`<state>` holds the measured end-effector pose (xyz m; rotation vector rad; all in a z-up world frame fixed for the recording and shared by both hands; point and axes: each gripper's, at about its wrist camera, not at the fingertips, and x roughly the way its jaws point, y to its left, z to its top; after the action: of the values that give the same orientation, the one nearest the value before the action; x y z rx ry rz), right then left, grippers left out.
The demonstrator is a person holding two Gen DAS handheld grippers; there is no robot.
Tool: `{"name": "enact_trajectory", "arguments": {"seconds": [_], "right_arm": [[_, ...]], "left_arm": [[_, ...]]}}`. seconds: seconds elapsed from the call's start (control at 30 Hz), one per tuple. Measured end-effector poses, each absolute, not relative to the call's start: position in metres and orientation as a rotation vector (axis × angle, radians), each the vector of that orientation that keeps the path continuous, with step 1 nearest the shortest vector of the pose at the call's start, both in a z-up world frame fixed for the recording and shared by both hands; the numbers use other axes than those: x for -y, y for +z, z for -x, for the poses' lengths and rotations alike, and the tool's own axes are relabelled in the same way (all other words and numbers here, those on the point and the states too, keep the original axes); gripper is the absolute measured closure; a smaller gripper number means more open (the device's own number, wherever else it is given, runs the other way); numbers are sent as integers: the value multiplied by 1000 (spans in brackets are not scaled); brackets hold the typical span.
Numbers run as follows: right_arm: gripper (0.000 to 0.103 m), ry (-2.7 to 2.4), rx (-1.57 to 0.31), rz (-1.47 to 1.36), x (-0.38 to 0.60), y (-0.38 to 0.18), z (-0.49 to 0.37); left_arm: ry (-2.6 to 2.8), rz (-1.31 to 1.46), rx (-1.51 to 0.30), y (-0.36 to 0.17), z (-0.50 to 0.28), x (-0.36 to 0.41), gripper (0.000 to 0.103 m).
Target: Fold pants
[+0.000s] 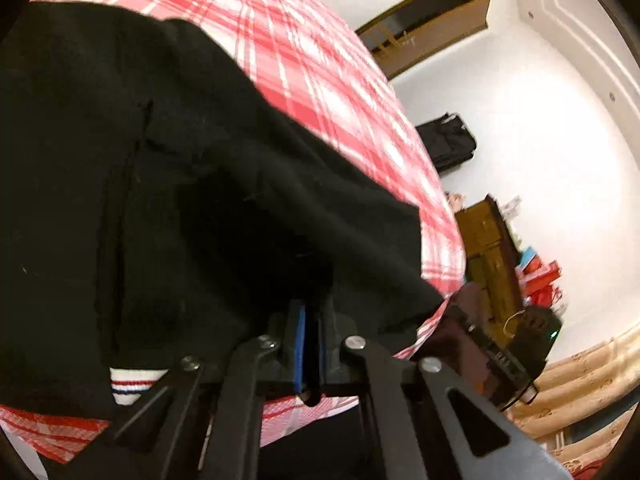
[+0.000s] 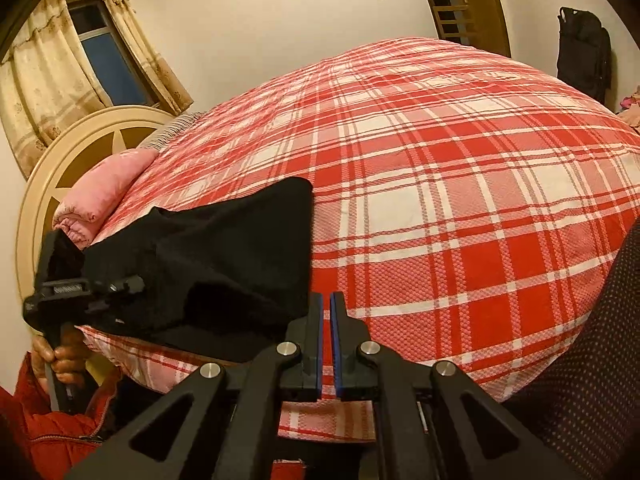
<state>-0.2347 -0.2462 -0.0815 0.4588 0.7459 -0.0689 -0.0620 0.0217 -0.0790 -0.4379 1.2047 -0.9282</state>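
Observation:
Black pants (image 1: pixel 160 184) lie folded on a red and white plaid bedspread (image 1: pixel 304 52). A white cuff with dark and red stripes (image 1: pixel 134 384) shows at their near edge. My left gripper (image 1: pixel 310 316) is shut on the near edge of the pants; the cloth drapes over its fingertips. In the right wrist view the pants (image 2: pixel 224 256) lie at the left of the bedspread (image 2: pixel 460 200), and the left gripper's body (image 2: pixel 80 292) is at their left end. My right gripper (image 2: pixel 326 300) is shut, empty, beside the right edge of the pants.
A pink quilt (image 2: pixel 104 188) and a cream headboard (image 2: pixel 60 160) are at the bed's left. A curtained window (image 2: pixel 100 52), a wooden door (image 2: pixel 460 0) and a black bag (image 2: pixel 584 52) line the walls. A wooden cabinet (image 1: pixel 492 256) stands beyond the bed.

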Motion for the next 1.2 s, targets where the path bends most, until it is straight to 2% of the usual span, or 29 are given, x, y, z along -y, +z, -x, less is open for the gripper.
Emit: {"name": "enact_trajectory", "arguments": {"seconds": [0.23,0.37,0.47,0.63,0.83,1.07,1.2], "right_arm": [[99,-41,-778,-376,233,-85,242],[99,1,-764,-290,220,-79,242],[99,20,-846,-135,205,-90,230],[99,119,-955,-175,212,-101,214],[97,159,-996,109,207,-90,203],[97,329,-1042,17,230,-100,187],[97,314,-1085,62,228,-110,186]], "left_arm": [[-1014,570,-1111,-35,53,-25,100],[-1089,537,-1040,3,56,-11,100],[-1142,541,-1020,23,56,-7,100],[-1175,537,-1009,41,55,-2,100],[-1214,530,-950,70,59,-2,100],[-1183,535,-839,98,49,-19,101],[-1114,488,-804,97,46,-26,101]]}}
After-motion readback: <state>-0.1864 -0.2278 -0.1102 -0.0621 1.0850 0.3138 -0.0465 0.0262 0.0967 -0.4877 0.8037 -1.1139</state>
